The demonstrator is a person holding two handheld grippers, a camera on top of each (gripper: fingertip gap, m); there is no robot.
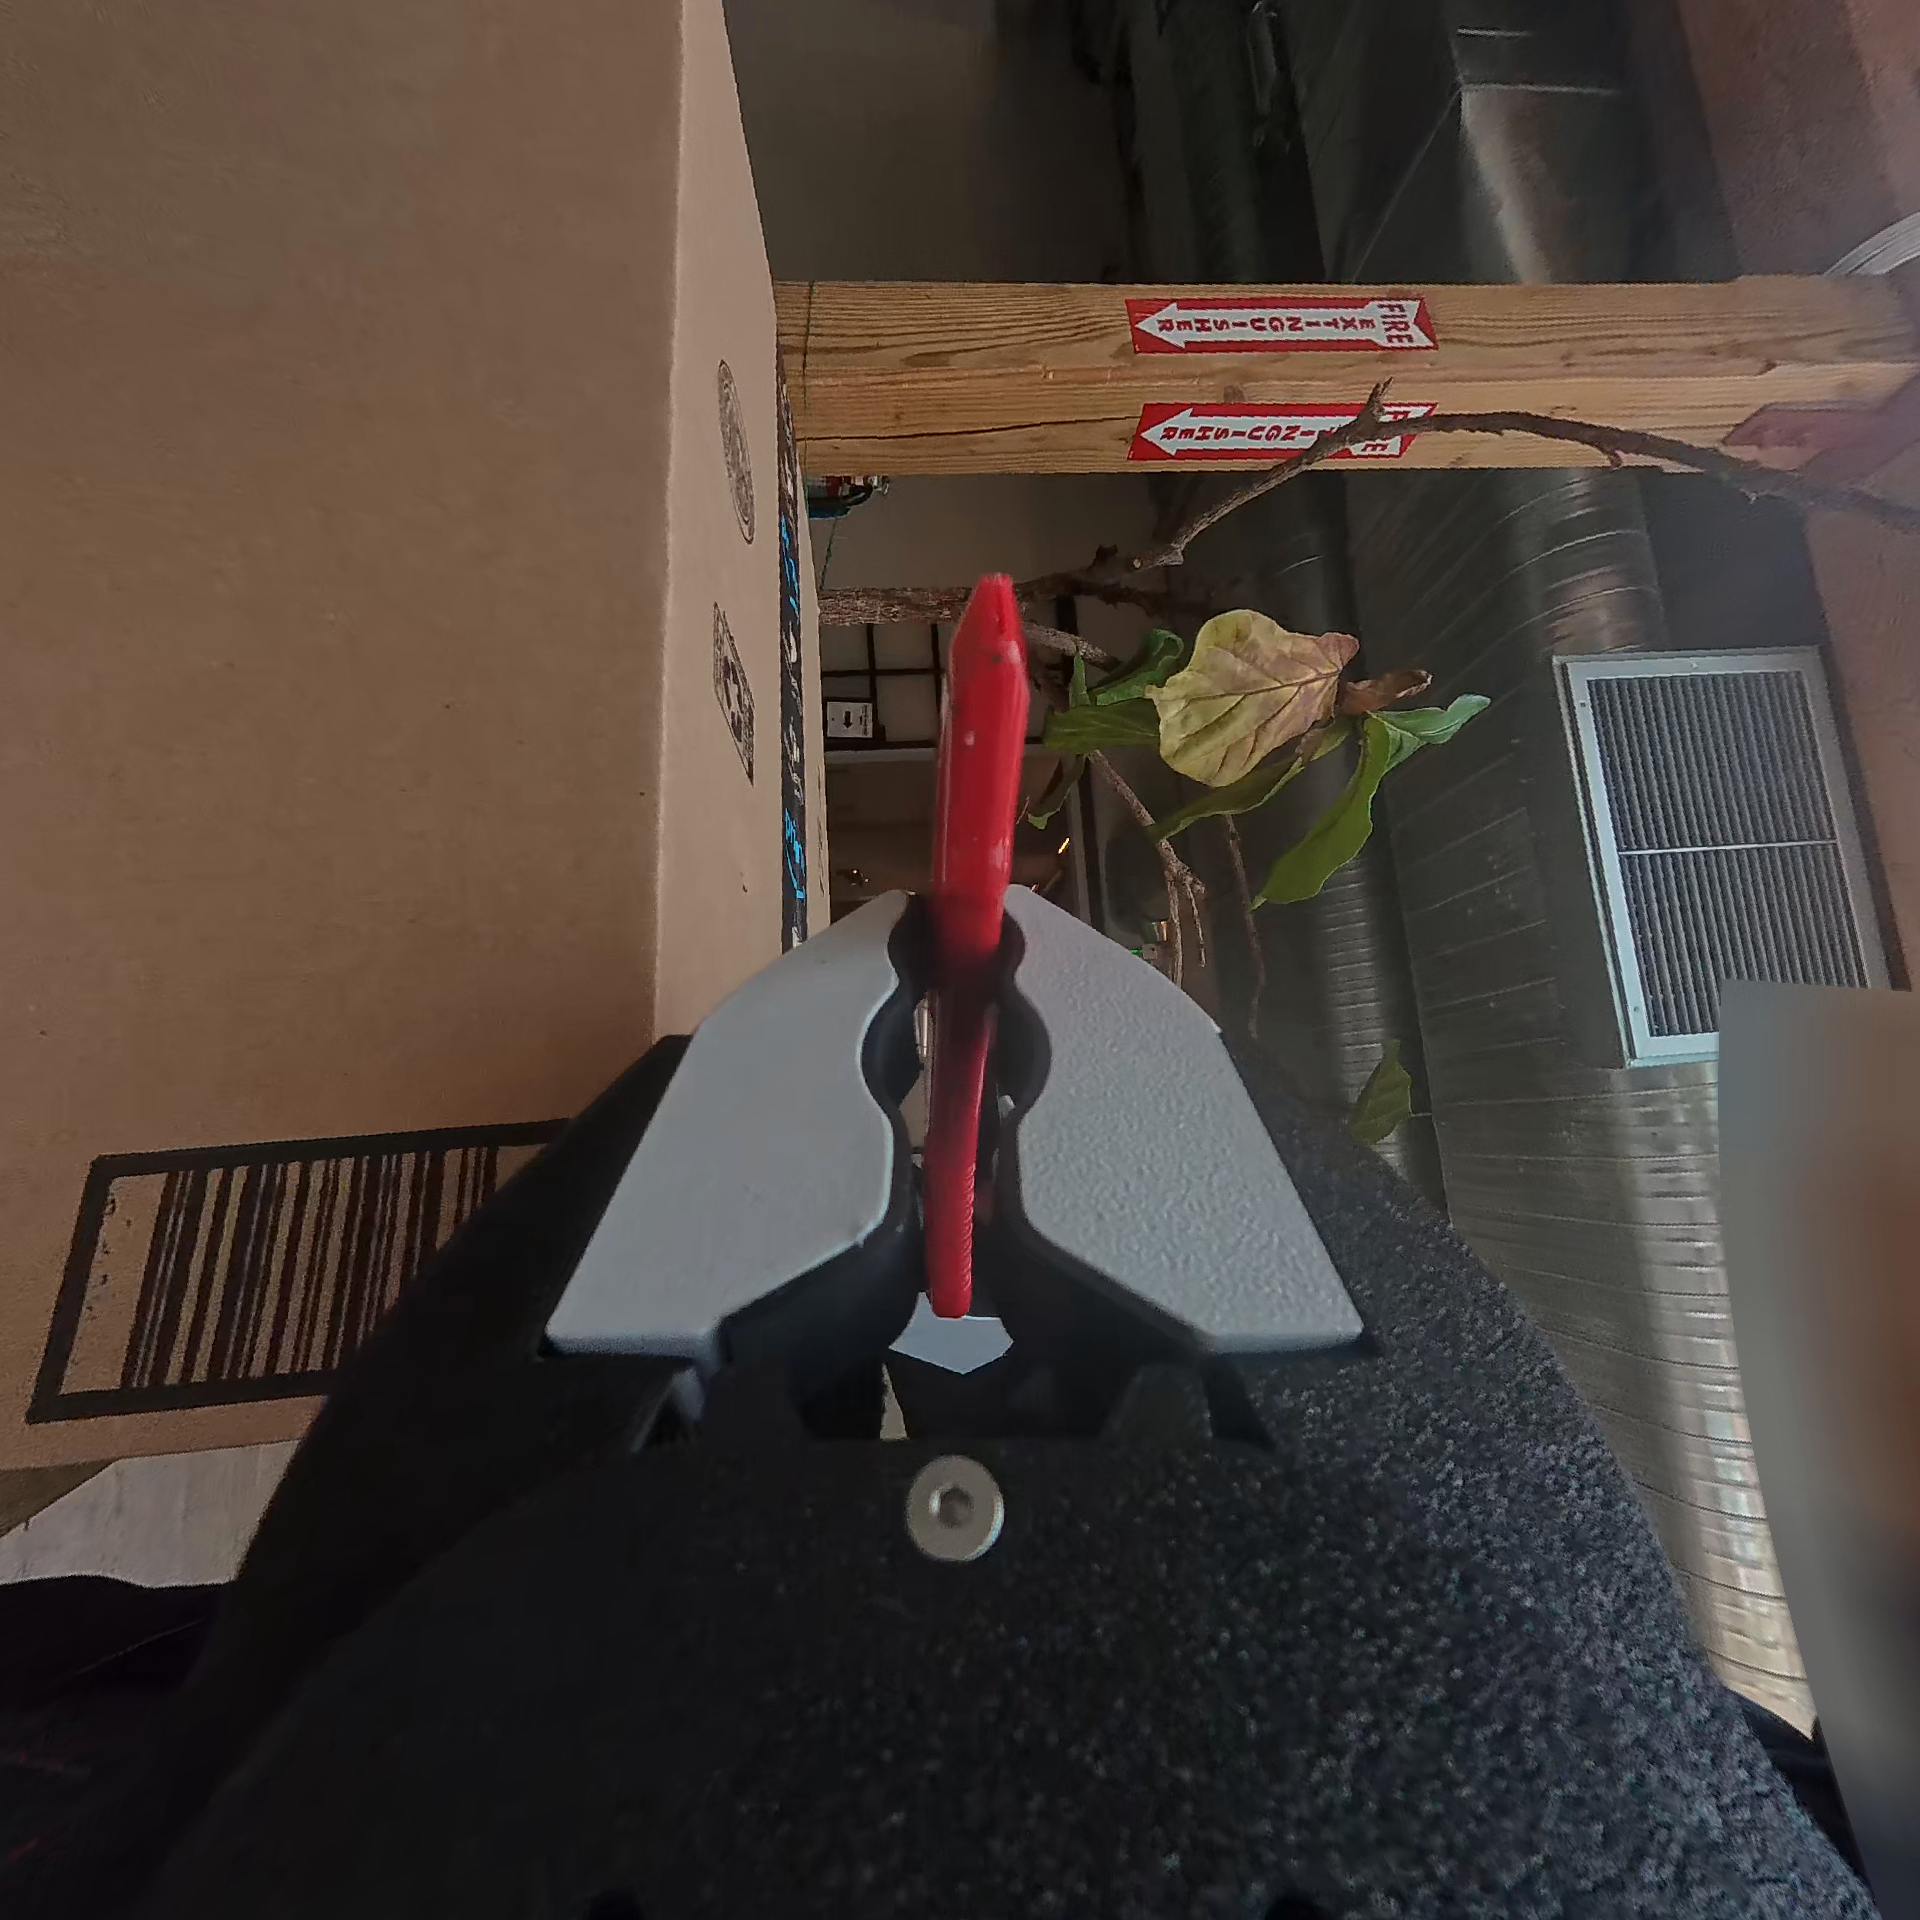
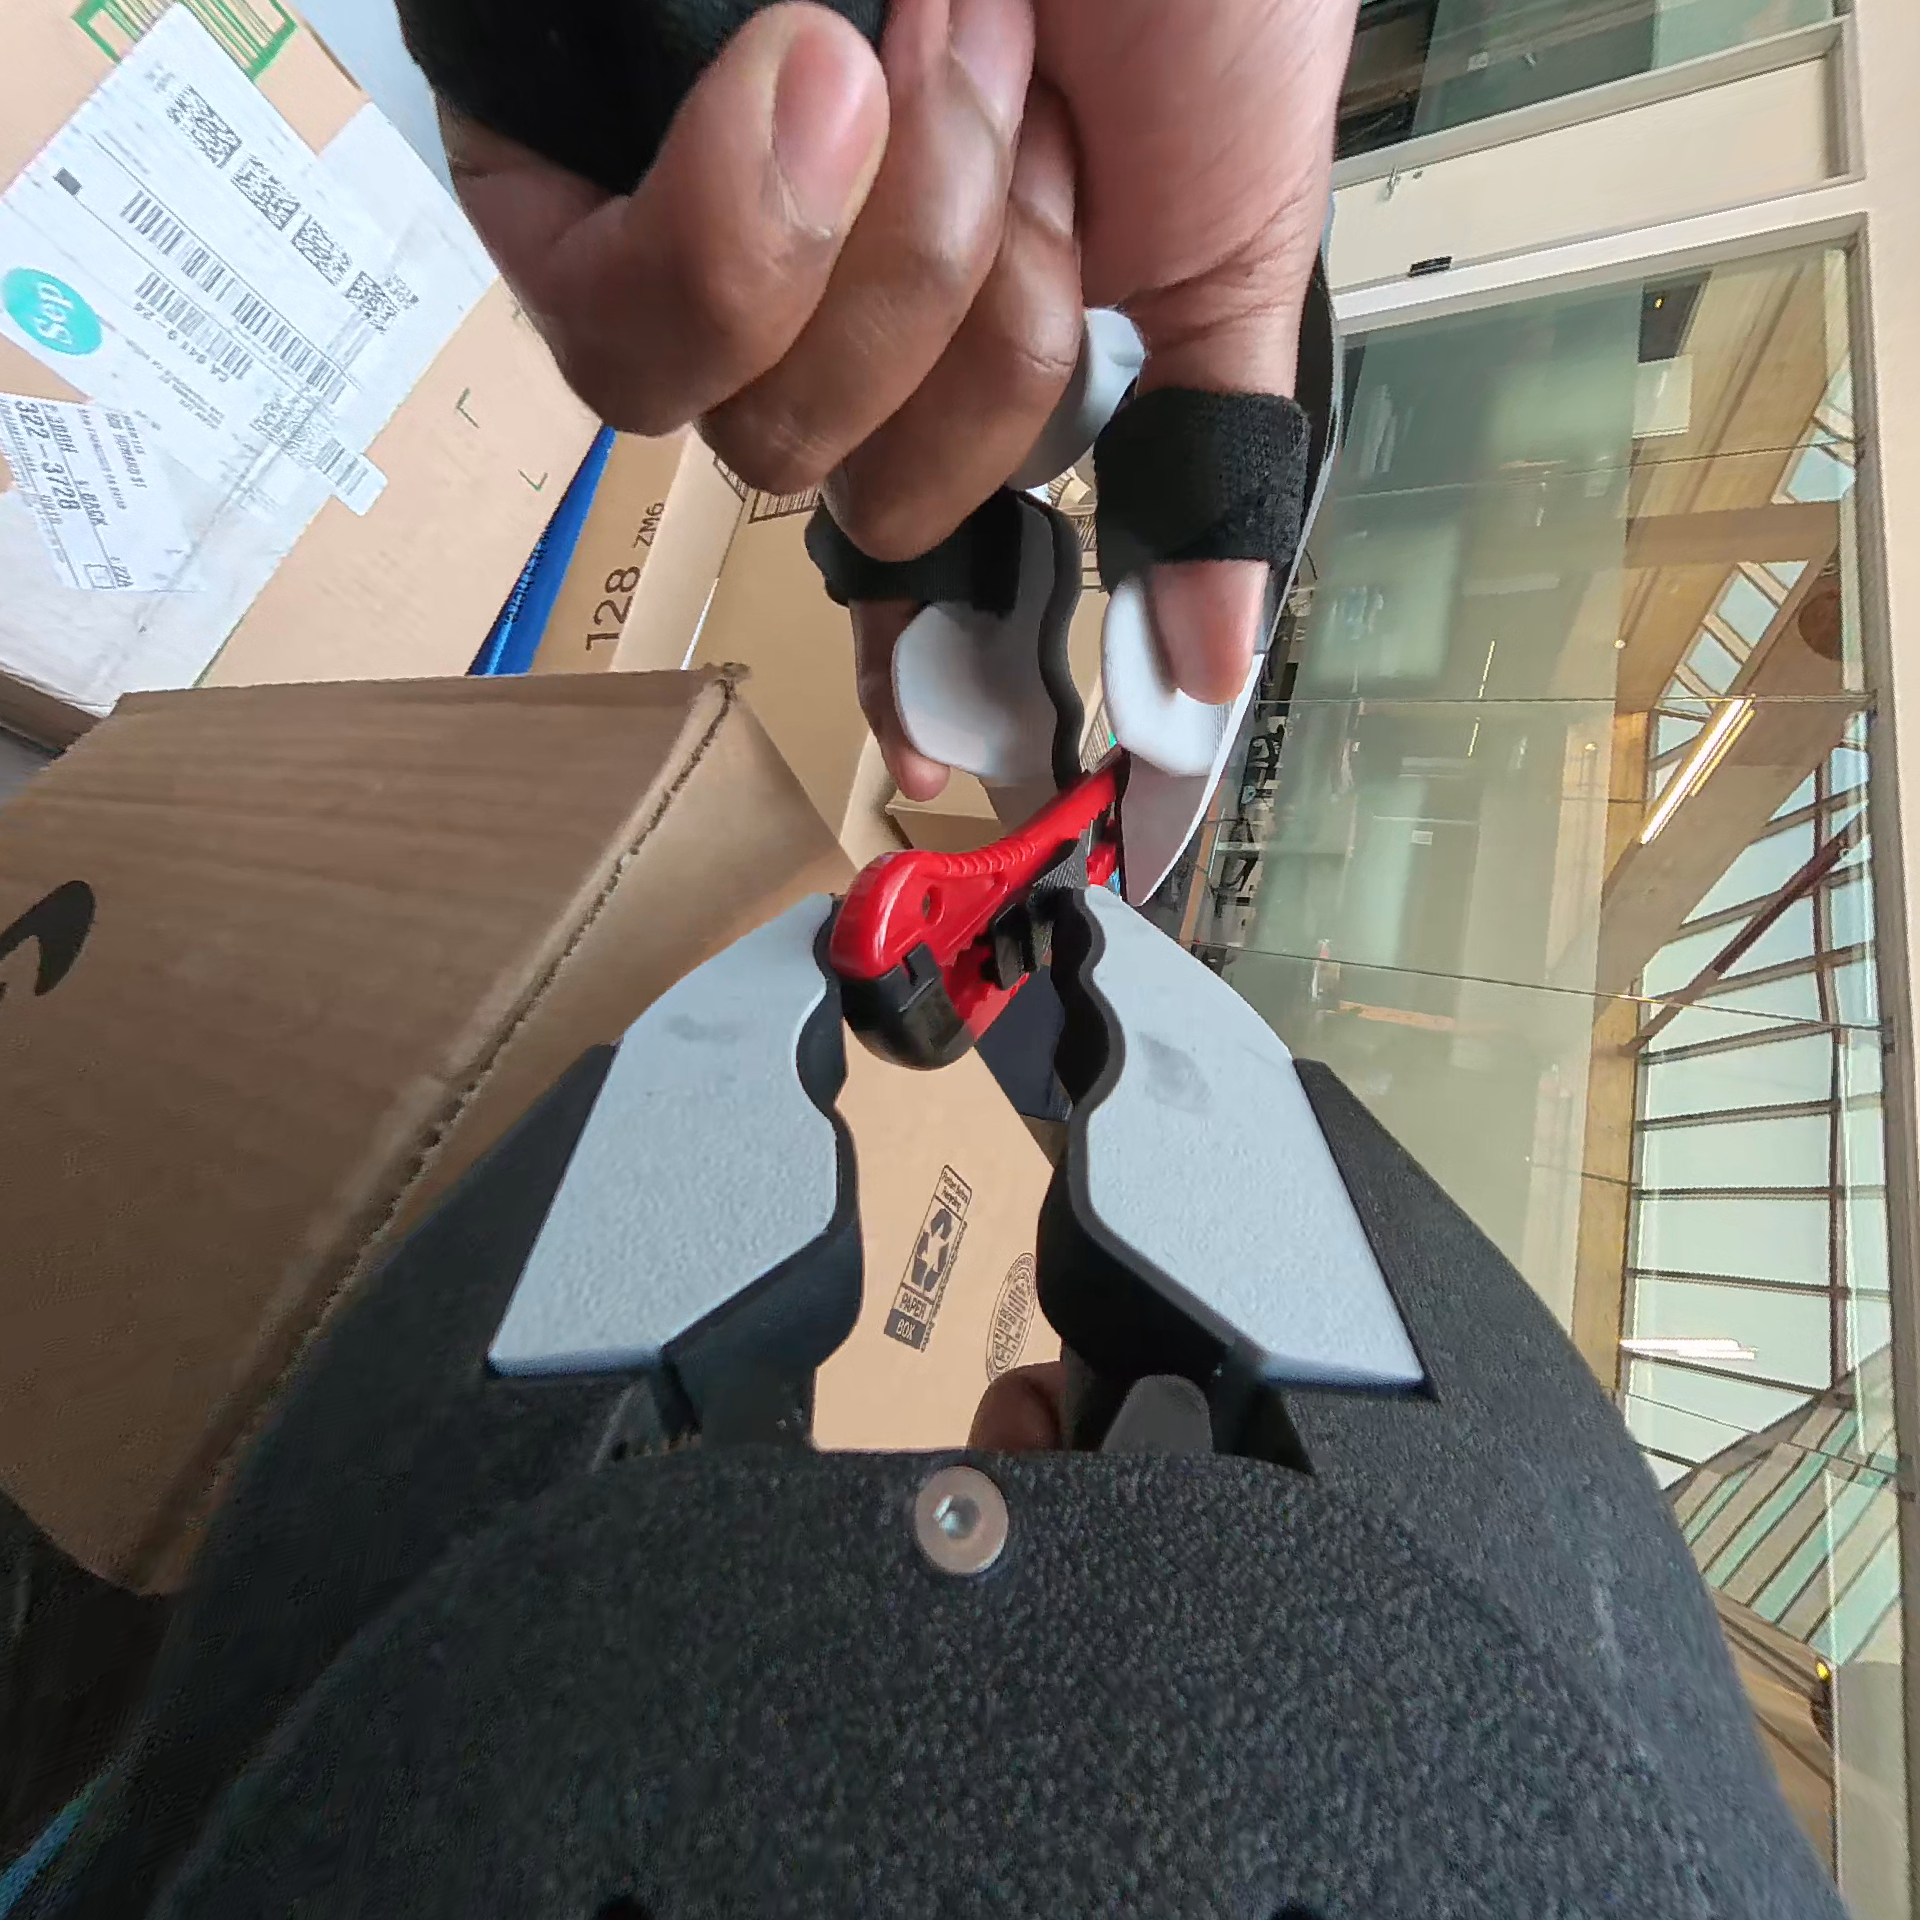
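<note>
In the left wrist view my left gripper (image 1: 961,914) is shut on a red box cutter (image 1: 982,727), seen edge-on and sticking out past the fingertips. In the right wrist view a person's hand (image 2: 831,260) holds the left gripper (image 2: 1081,769), which pinches the far end of the same cutter (image 2: 966,862) between its grey pads. My right gripper (image 2: 956,925) has its fingertips on either side of the cutter's near end, where the black slider is, and they press against it. The cutter lies slanted across the gap between the two grippers.
A large cardboard box (image 1: 343,520) fills the left side of the left wrist view. Beyond are a wooden beam (image 1: 1039,374) with red-and-white stickers, a leafy branch (image 1: 1247,696) and a vent grille (image 1: 1714,842). Cardboard boxes (image 2: 312,987) lie left; a glass wall (image 2: 1558,727) is at right. About 6 centimeters separates my left fingertips from my right.
</note>
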